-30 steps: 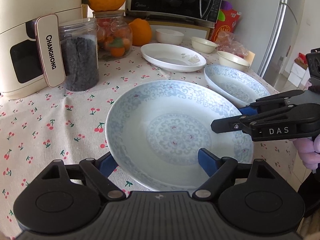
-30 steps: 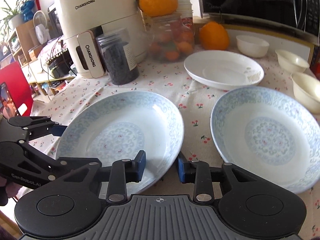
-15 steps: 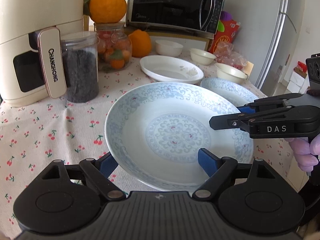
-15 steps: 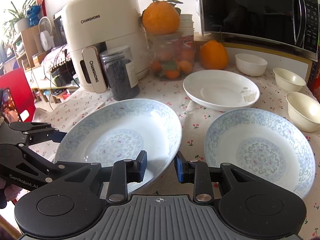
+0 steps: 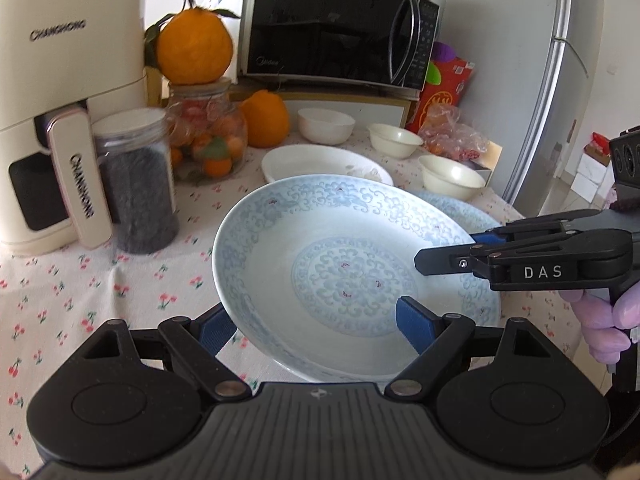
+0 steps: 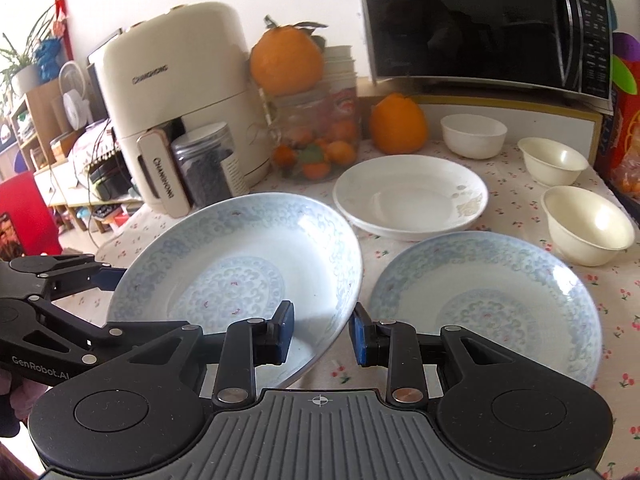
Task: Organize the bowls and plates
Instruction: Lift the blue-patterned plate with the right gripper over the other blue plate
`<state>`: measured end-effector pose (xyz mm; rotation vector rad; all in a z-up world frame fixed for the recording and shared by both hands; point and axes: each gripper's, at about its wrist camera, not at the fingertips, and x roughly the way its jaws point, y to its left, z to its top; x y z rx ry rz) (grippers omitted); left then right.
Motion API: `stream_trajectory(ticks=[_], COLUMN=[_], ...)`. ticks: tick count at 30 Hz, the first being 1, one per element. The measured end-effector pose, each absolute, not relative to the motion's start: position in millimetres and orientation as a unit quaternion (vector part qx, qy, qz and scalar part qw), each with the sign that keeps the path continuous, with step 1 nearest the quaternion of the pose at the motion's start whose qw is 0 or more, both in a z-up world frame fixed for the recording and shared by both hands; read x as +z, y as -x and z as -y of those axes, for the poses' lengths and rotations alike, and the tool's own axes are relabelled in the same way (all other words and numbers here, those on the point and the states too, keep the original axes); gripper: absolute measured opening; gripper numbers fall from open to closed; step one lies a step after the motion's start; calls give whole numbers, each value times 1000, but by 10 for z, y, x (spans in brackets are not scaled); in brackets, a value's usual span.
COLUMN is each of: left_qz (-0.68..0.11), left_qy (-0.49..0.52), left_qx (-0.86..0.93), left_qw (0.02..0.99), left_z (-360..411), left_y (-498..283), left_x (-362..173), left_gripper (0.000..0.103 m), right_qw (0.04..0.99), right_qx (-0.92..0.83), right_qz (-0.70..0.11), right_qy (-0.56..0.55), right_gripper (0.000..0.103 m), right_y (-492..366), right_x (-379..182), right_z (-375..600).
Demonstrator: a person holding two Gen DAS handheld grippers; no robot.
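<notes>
Item: patterned plate [image 6: 240, 272], tilted, clear of the tablecloth [image 5: 80, 280], near left. Right gripper [image 6: 320, 332] clamped on its right rim. Left gripper [image 5: 316, 326] spread wide across its near edge; contact cannot be told.

Risk: a one-rim pinch may let it slide onto the second patterned plate [image 6: 488, 304], right.

Beyond: white plate [image 6: 408, 196], three bowls [image 6: 588, 224], microwave [image 6: 480, 20].

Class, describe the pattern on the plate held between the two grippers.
Pale blue scrollwork around the lifted plate, plus a central scrolled medallion with tiny red marks; clearest in the left wrist view.
</notes>
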<state>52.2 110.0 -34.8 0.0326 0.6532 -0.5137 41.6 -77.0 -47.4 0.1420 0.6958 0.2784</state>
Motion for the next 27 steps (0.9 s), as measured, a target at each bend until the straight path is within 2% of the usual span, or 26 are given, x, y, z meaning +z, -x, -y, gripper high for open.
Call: stream_trajectory(ticks=[27], left_qz=[-323], left_qy=[-45], left_qx=[-288], left_qw=[900], left_z=[-285], left_y=[-806], left_x=[-338], left_gripper=[83], right_qw=[928], right_qx=[64], right_qz=[-351], right_qy=[-110], right_gripper=[29], right_y=[-452], right_x=[-462], right_z=[1599])
